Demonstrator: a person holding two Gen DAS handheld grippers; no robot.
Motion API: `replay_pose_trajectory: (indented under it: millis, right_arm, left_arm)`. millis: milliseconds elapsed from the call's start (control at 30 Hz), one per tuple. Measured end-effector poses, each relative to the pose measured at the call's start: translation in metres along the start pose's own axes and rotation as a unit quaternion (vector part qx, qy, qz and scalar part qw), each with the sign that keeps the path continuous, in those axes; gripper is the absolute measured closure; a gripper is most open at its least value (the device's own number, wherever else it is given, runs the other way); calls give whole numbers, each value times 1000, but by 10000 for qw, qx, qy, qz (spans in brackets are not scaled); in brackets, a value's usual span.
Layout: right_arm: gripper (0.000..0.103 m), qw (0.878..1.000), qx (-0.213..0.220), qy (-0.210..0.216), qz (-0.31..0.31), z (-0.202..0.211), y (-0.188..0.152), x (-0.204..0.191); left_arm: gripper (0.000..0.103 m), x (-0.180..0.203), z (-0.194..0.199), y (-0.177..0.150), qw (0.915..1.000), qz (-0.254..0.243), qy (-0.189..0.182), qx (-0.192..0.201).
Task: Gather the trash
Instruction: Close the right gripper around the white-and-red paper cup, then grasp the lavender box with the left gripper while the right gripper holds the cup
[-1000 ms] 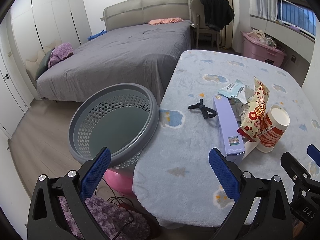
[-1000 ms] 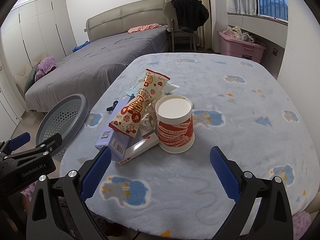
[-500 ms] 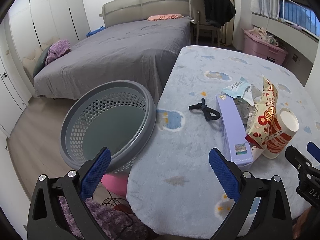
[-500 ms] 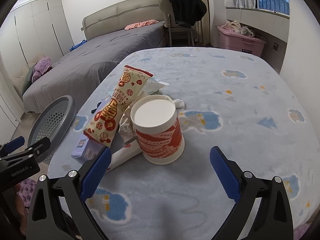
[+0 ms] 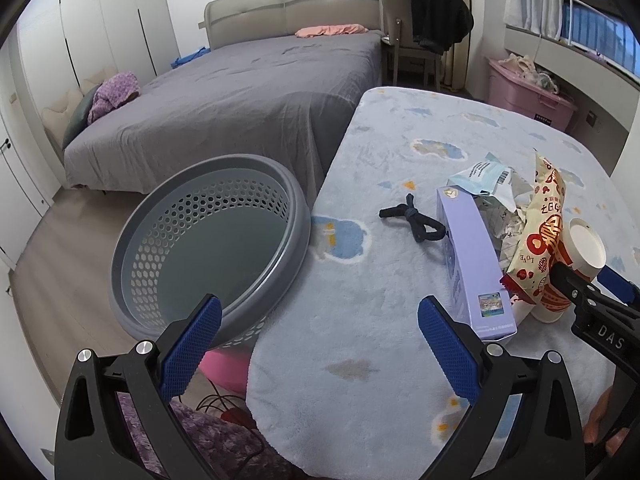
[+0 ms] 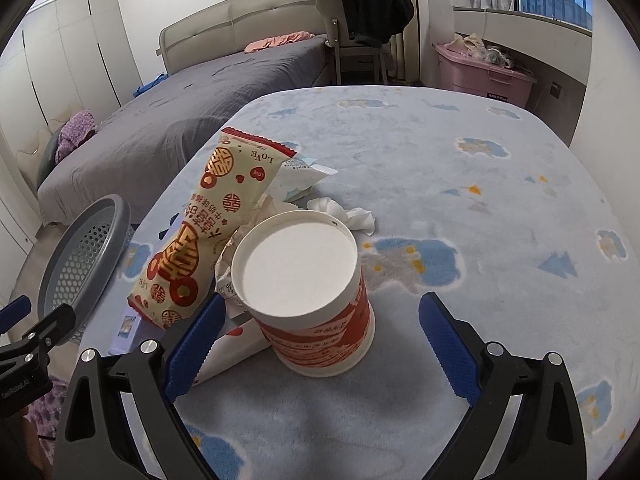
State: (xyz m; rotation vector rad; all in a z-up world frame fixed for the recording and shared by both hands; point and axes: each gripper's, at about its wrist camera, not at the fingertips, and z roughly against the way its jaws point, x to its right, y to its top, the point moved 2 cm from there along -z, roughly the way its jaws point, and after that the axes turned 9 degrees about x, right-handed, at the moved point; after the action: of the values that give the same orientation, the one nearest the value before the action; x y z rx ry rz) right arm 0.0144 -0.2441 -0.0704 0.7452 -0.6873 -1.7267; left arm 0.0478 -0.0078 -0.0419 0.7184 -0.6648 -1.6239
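Right tool wide open, cup btwn pads. Centre on cup, squeeze gently, paper crushes. Left tool open, empty, nr basket.

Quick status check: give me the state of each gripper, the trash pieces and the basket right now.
Left gripper: open, empty.
Right gripper: open, either side of the cup.
Paper cup: upright, lidded.
Snack bag: leaning on the cup.
Purple box: lying flat.
Basket: tilted, empty.
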Motion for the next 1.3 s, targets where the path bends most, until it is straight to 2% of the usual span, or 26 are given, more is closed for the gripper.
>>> replay_pose_trajectory:
  millis: [267, 333, 467, 500, 733, 1000, 1300]
  right_arm:
    - [11, 10000, 24, 65, 42, -4, 3, -2]
    - [26, 10000, 18, 53, 73, -4, 3, -3]
    - [36, 9999, -60, 89, 91, -6, 3, -3]
    - [44, 9999, -64, 103, 93, -6, 3, -3]
    - [44, 9997, 24, 238, 23, 3, 4, 0]
    - [44, 9996, 241, 119, -39, 33, 3, 19]
    - [44, 9990, 364, -9, -261, 55, -8, 48]
  left_arm:
    - [6, 4, -4, -3, 9999, -39, -107, -74]
    - [6, 6, -4, -3, 9999, -55, -132, -73]
    - [6, 9, -3, -3, 9998, -99, -170, -85]
    - [6, 10, -2, -3, 9997, -109, -180, -82]
    - [6, 19, -1, -3, 9993, -148, -305, -147]
    - [6, 35, 0, -3, 9978, -164, -613, -202]
    - [6, 51, -10, 3, 9976, -251, -600, -240]
